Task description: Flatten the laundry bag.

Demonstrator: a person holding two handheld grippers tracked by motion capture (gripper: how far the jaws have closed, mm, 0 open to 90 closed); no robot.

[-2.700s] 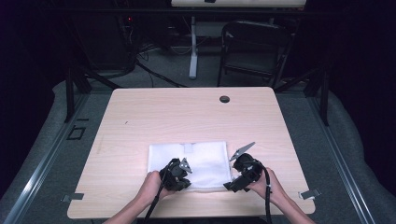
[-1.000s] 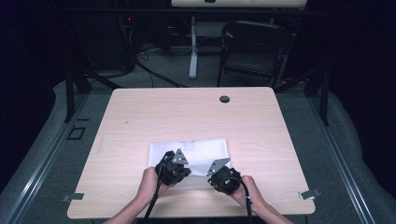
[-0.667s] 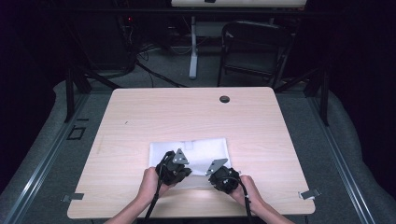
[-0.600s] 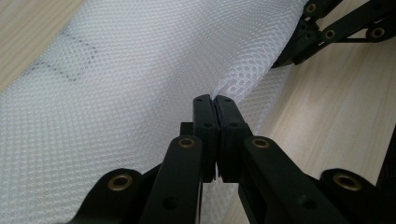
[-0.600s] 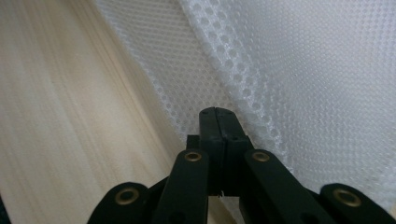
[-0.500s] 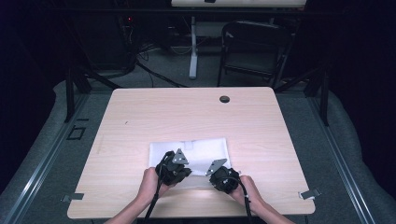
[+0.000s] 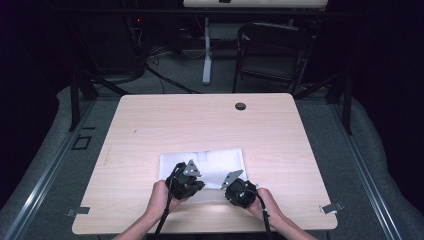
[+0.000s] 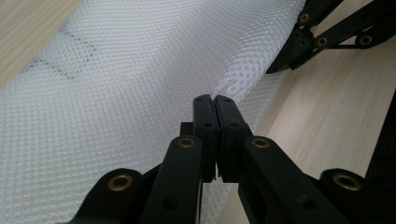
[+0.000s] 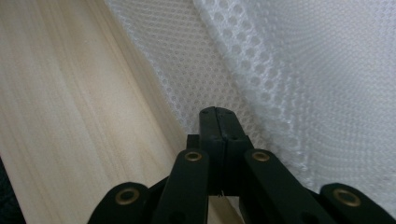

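A white mesh cloth [image 7: 220,161] lies flat on the near half of the wooden table [image 7: 200,120]. Both hand-held grippers sit at its near edge, close together. My left gripper [image 7: 189,181] is shut, and in the left gripper view its tip [image 8: 215,99] pinches a raised fold of the mesh cloth [image 8: 116,84]. My right gripper [image 7: 239,191] is shut too, its tip [image 9: 217,111] nipping the mesh cloth [image 9: 303,74] where a crease runs up from the edge. The right gripper's jaws [image 8: 327,32] also show at the top right of the left gripper view.
A round dark cable hole [image 7: 240,106] sits near the table's far edge. Behind the table stand a folding chair [image 7: 272,50] and cables on the floor. Bare wood [image 9: 70,116] lies beside the cloth, and the person's hands rest at the near edge.
Since the earliest frame my right gripper has shifted left along the cloth's near edge, closer to the left one. Over the last second neither gripper has visibly moved.
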